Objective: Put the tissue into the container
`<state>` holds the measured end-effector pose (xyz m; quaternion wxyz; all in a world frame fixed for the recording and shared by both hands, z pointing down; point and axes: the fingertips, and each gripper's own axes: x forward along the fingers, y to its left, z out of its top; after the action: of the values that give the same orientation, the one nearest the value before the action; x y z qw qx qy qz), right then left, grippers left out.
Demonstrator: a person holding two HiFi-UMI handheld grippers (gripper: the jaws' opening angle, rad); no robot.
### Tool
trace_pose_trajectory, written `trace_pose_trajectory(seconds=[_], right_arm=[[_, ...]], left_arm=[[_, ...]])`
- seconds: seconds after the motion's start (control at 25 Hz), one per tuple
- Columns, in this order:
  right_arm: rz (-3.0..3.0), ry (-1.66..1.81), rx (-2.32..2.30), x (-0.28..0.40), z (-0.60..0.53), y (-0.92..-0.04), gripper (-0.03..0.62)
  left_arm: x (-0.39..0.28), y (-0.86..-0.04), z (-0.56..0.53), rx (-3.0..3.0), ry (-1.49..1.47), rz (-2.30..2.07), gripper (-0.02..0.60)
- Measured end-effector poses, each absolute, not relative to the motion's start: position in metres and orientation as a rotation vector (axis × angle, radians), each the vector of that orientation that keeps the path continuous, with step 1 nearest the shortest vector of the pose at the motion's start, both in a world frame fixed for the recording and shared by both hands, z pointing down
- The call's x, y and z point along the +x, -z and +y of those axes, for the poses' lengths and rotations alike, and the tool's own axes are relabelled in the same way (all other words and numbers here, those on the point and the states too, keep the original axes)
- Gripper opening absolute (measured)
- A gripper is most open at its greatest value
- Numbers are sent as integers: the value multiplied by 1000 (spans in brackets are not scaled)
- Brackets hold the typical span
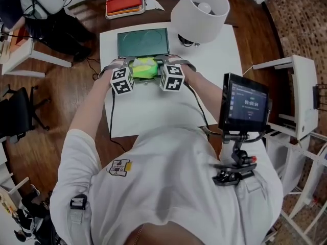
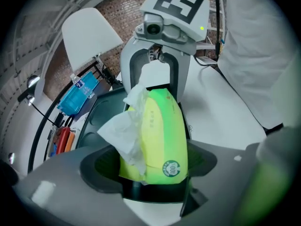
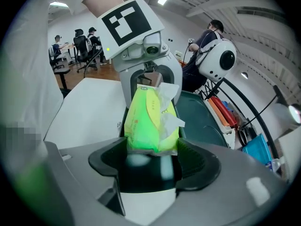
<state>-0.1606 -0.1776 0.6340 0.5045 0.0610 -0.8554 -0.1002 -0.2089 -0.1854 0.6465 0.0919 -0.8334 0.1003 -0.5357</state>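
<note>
A lime-green tissue pack hangs between my two grippers, just above the white table. A white tissue sticks out of its top slit. My left gripper is shut on the pack's left end. My right gripper is shut on the opposite end, so the two face each other. The dark green container, a shallow rectangular tray, lies on the table just beyond the pack.
A white lamp shade stands at the table's far right, close to the container. A red and orange tray lies beyond the table. A dark screen on a stand and a white cart are to the right.
</note>
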Motion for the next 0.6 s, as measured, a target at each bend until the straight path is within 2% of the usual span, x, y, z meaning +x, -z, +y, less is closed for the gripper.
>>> trace_pose_trajectory(seconds=[0.32,0.6], right_arm=[[-1999,198,135,-147,-171,-652,328],[-1958,224,121,-146,-169,-656,328]], left_arm=[[-195,-661,-176,-2553,1594,271,392],[-194,-642,-169,-2614,1542,273,402]])
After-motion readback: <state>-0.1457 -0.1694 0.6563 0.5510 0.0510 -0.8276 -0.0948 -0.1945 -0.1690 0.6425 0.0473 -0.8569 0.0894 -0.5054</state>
